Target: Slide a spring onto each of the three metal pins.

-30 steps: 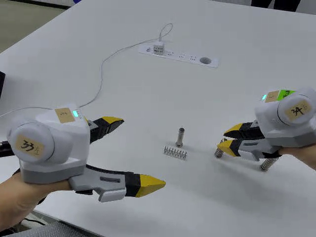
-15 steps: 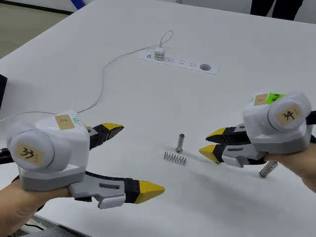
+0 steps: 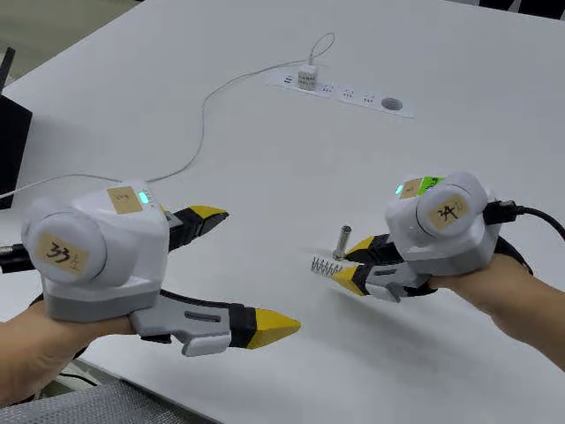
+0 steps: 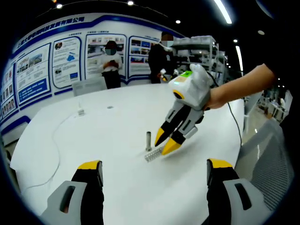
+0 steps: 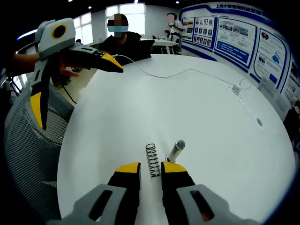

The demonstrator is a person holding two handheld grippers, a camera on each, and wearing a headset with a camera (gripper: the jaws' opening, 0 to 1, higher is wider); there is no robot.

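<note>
spring (image 5: 152,160) | flat beside pin (image 5: 176,151) | right gripper (image 5: 151,167) fingers astride (seemingly untouched)

On the table (image 3: 265,168), the spring (image 3: 323,266) lay flat just before the upright metal pin (image 3: 342,241), the right gripper (image 3: 346,267) at its right end, the left gripper (image 3: 258,268) well apart leftward, the power strip (image 3: 340,91) far behind.

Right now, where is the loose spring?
In the right gripper view the spring lies flat on the table, its near end between the right gripper's open tips, with the metal pin beside it.
</note>
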